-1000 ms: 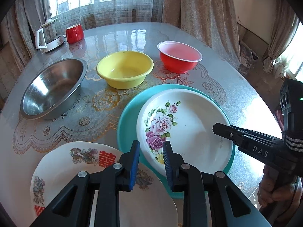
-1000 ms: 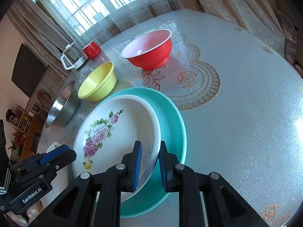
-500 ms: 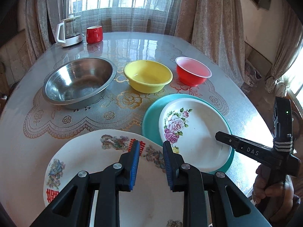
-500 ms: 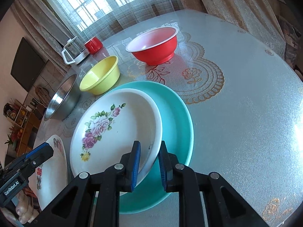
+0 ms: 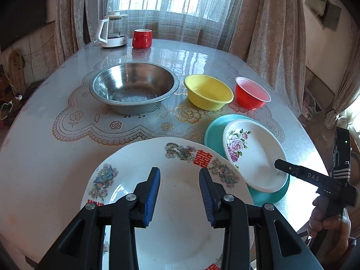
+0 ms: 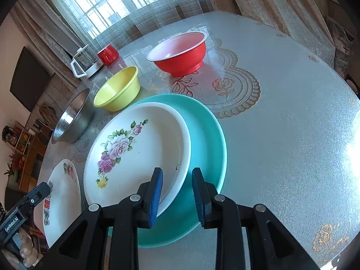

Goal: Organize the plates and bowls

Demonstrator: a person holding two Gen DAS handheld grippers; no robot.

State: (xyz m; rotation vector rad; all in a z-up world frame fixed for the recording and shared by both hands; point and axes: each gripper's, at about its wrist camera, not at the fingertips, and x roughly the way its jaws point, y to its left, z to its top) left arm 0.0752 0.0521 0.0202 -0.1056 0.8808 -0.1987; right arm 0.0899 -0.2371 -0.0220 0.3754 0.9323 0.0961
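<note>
The left gripper (image 5: 180,193) is spread wide and holds nothing, poised above the dragon-pattern plate (image 5: 171,204) on the tabletop (image 5: 45,157). The right gripper (image 6: 176,193) is likewise parted, its fingers straddling the near rim of the rose-pattern plate (image 6: 135,153) without clamping it. That plate rests inside the teal plate (image 6: 207,139), beside the dragon-pattern plate.

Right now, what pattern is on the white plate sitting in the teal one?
Pink and purple roses with green leaves on the white plate, clearest in the right wrist view.

Bright window (image 5: 180,6) backlight, glare on the glossy table (image 6: 303,135), sharp focus, fisheye-bent dark corners.
</note>
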